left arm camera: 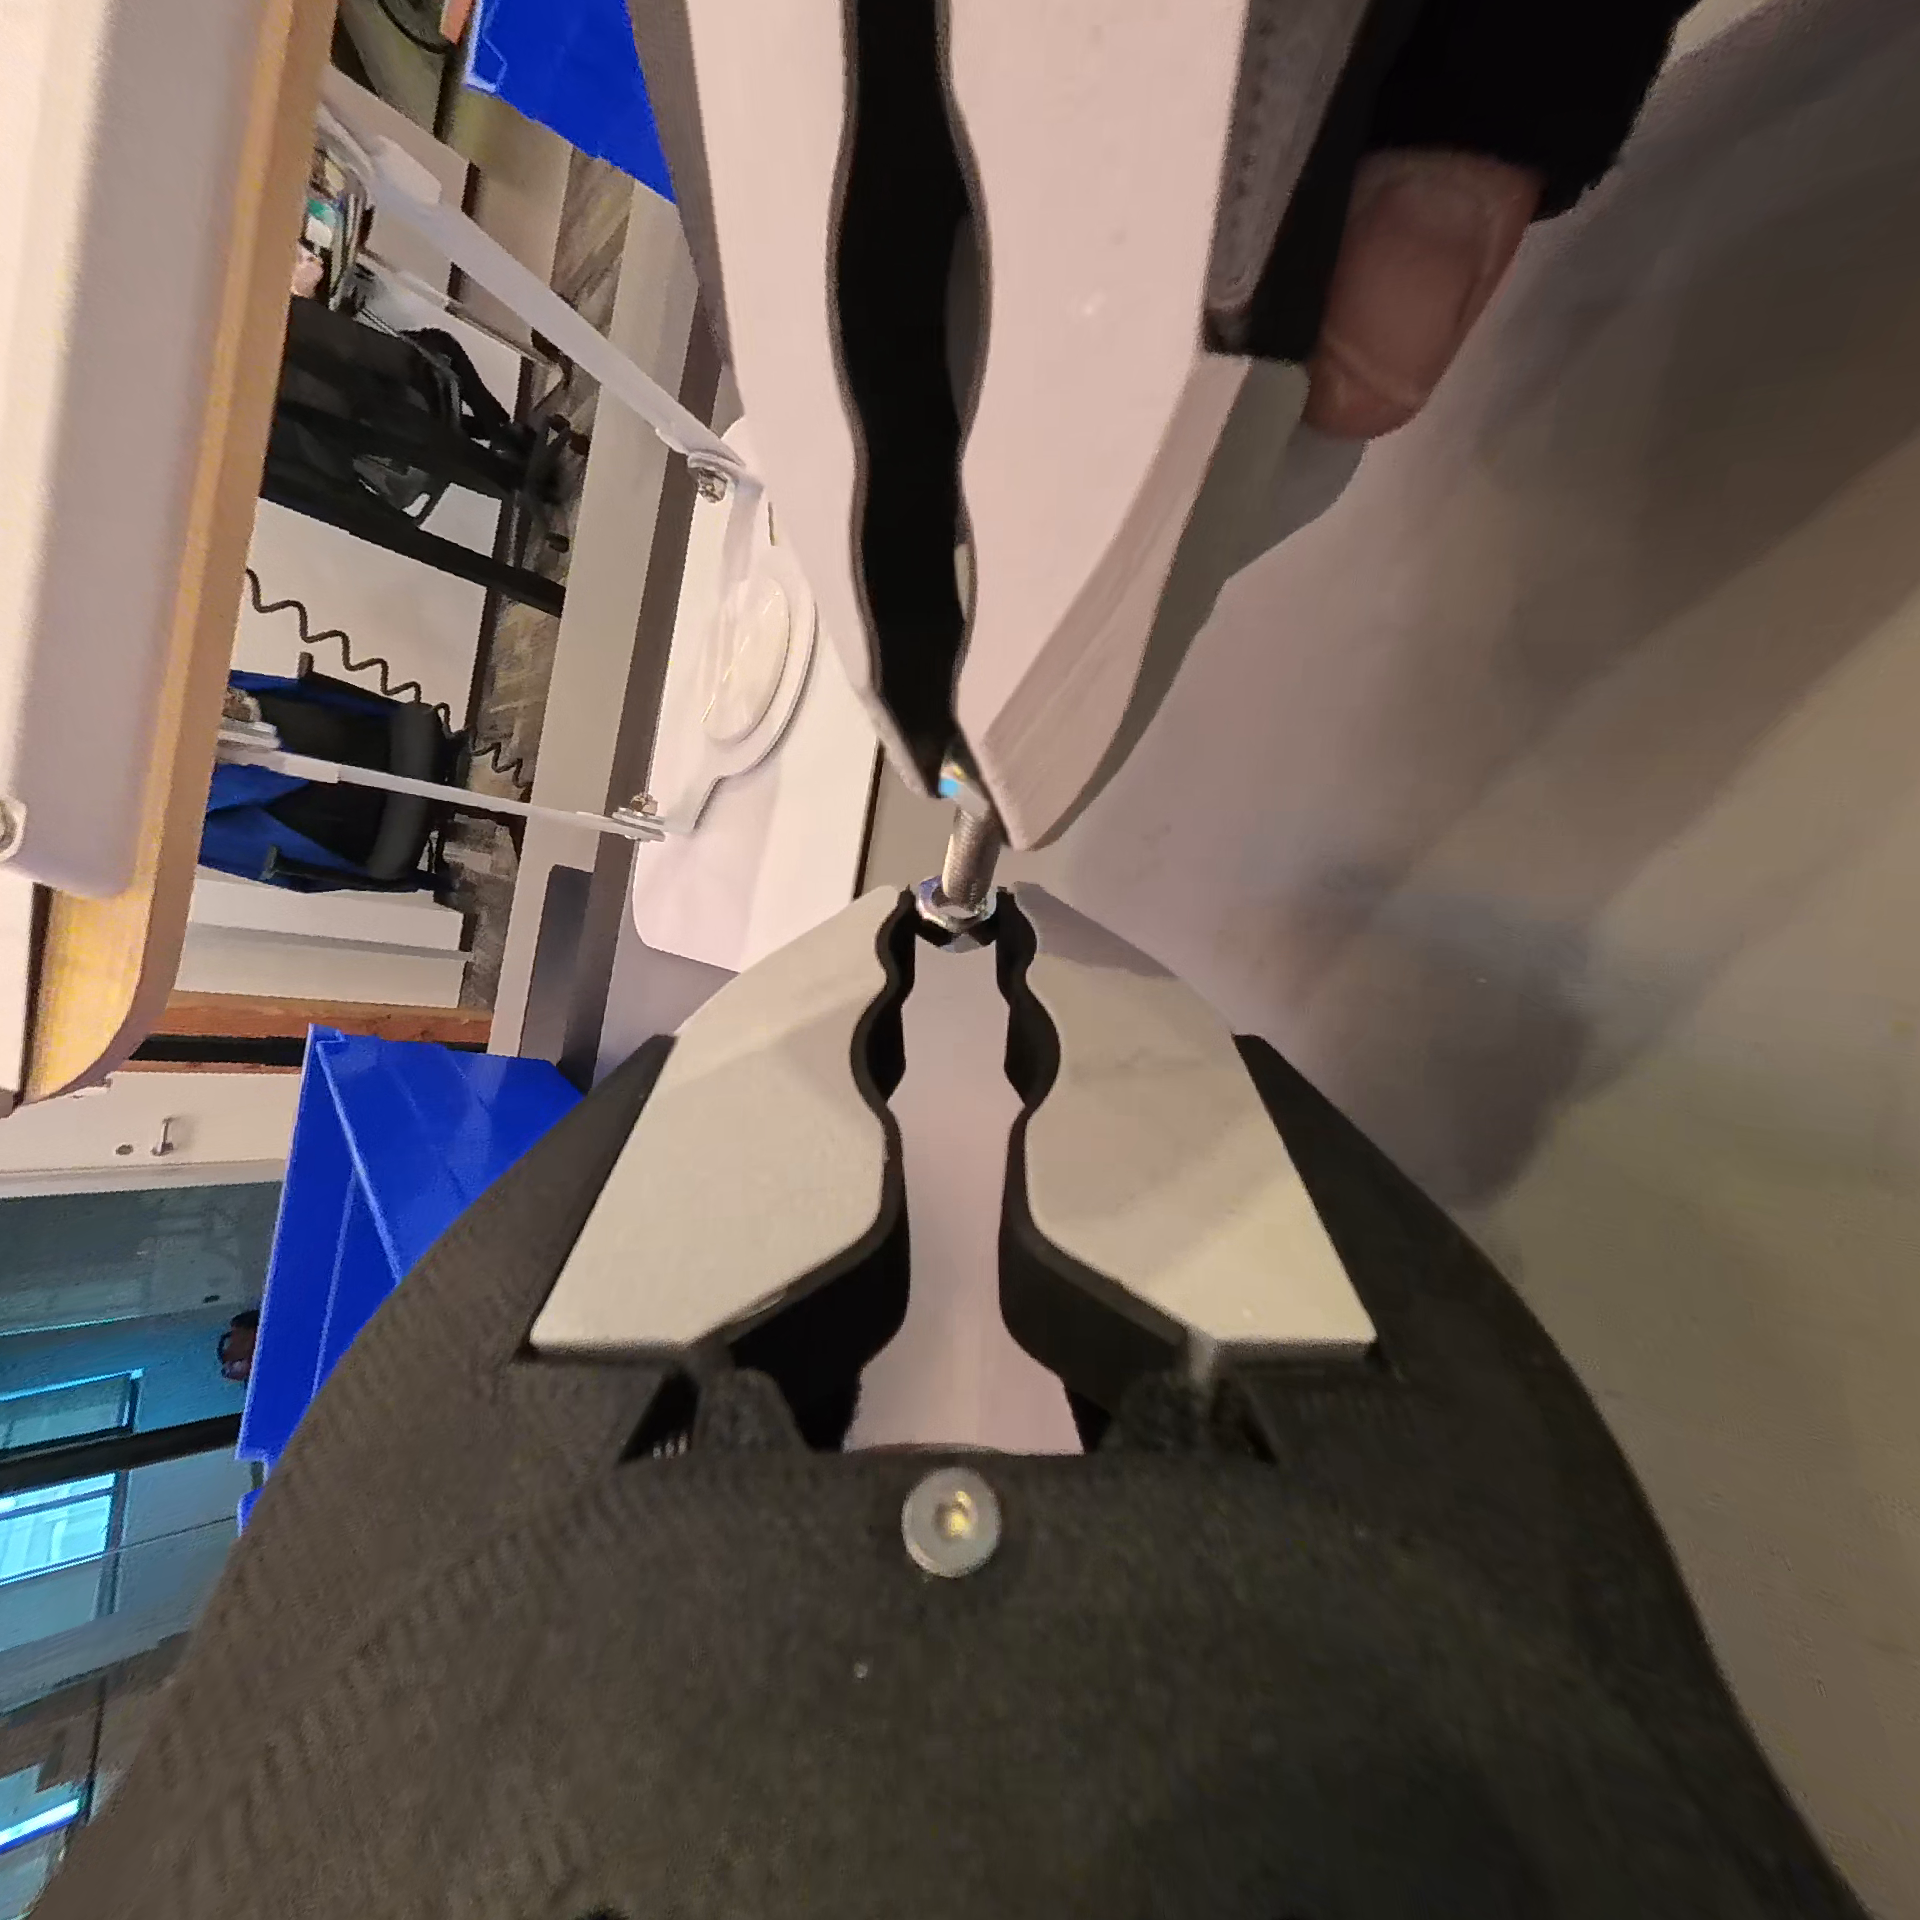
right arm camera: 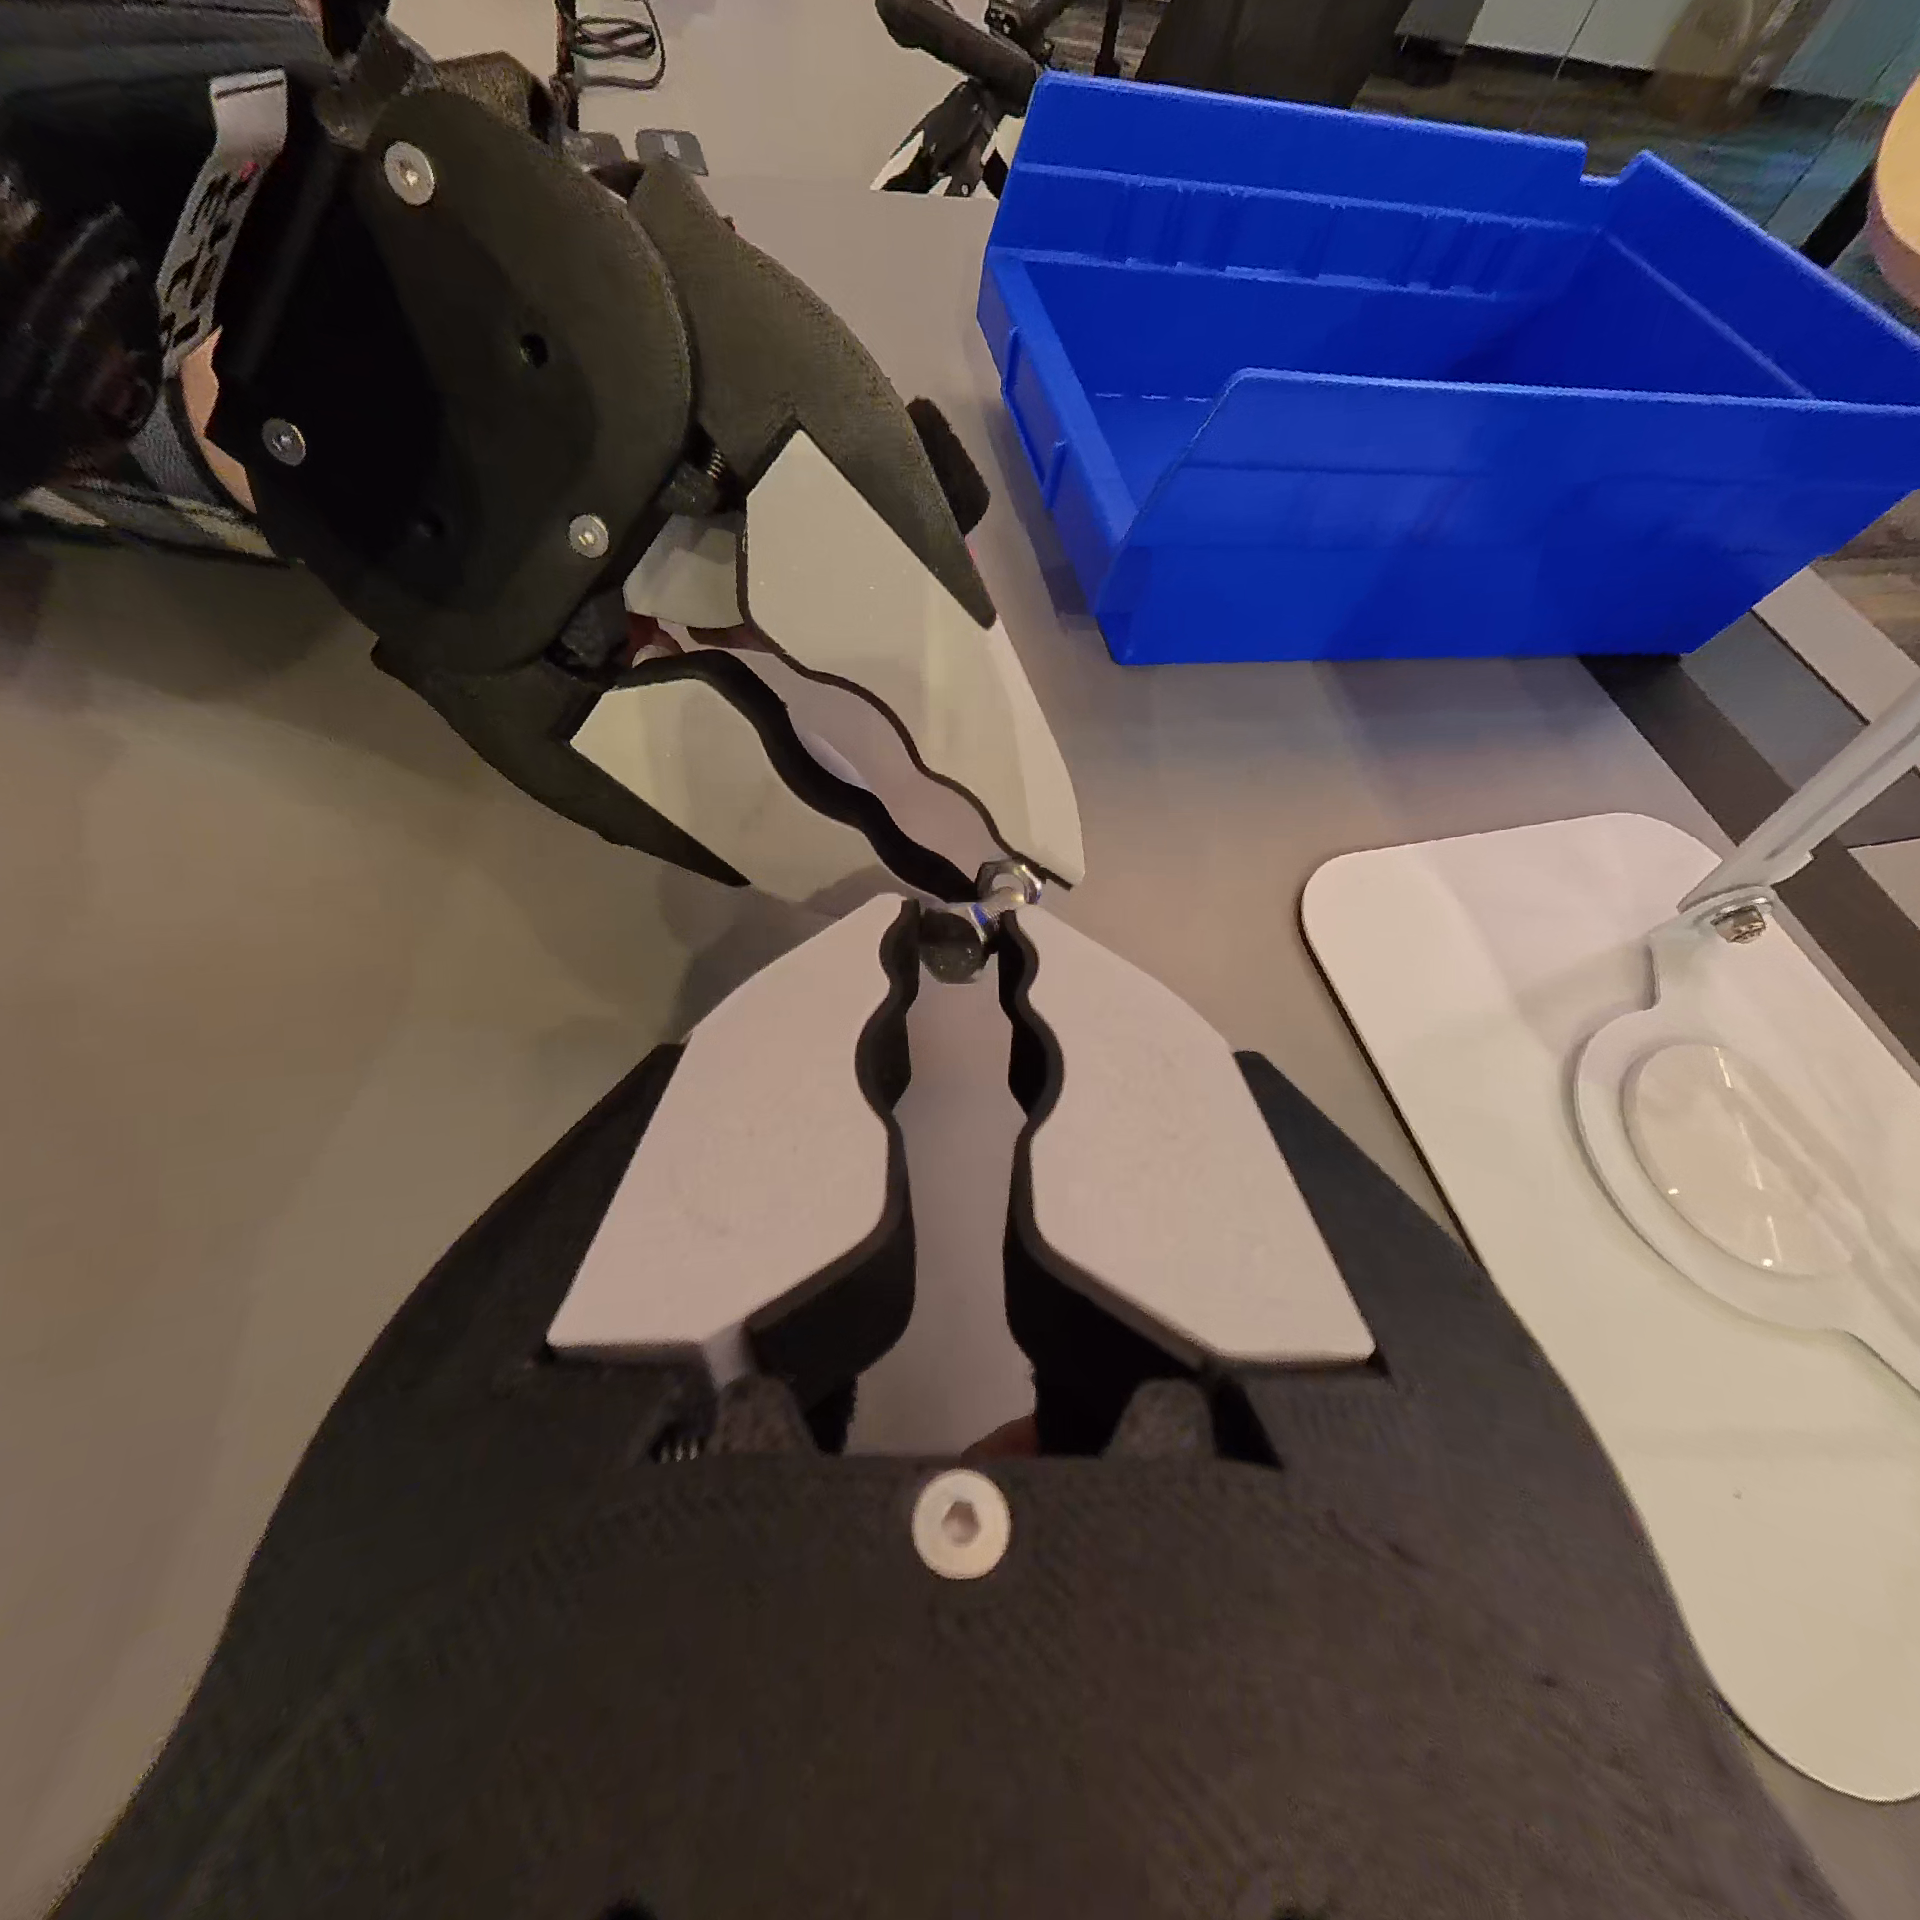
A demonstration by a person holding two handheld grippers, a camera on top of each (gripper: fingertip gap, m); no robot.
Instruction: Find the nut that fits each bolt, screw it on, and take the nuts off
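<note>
Gripping a silver nut [left arm camera: 951, 920] at the very tips of the left gripper [left arm camera: 954, 914], pads pressed on its opposite flats, nut threaded on the end of a silver bolt [left arm camera: 968, 844]. Bolt head [right arm camera: 954, 956] clamped at the tips of the right gripper [right arm camera: 951, 940], pads tight on both sides of it. Threaded shank bridging the short gap between the two sets of tips, so both tools meet tip to tip, held in the air above the grey table [right arm camera: 312, 935], roughly over its middle. From the right wrist view, left gripper comes in from the upper left, angled down toward the bolt; nut [right arm camera: 1013, 883] visible just past the shank. From the left wrist view, right gripper [left arm camera: 961, 790] hangs from the top of the frame, a fingertip of the person's hand [left arm camera: 1403, 301] on its side. Blue bin [right arm camera: 1455, 436] toward the far right part of the table, well apart from the grippers, front wall low; inside of it only partly visible. White flat base [right arm camera: 1507, 987] with a clear round lens [right arm camera: 1745, 1164] near the right edge of the table, a thin metal strut [right arm camera: 1808, 821] bolted to it. Other nuts and bolts: cannot tell where.
</note>
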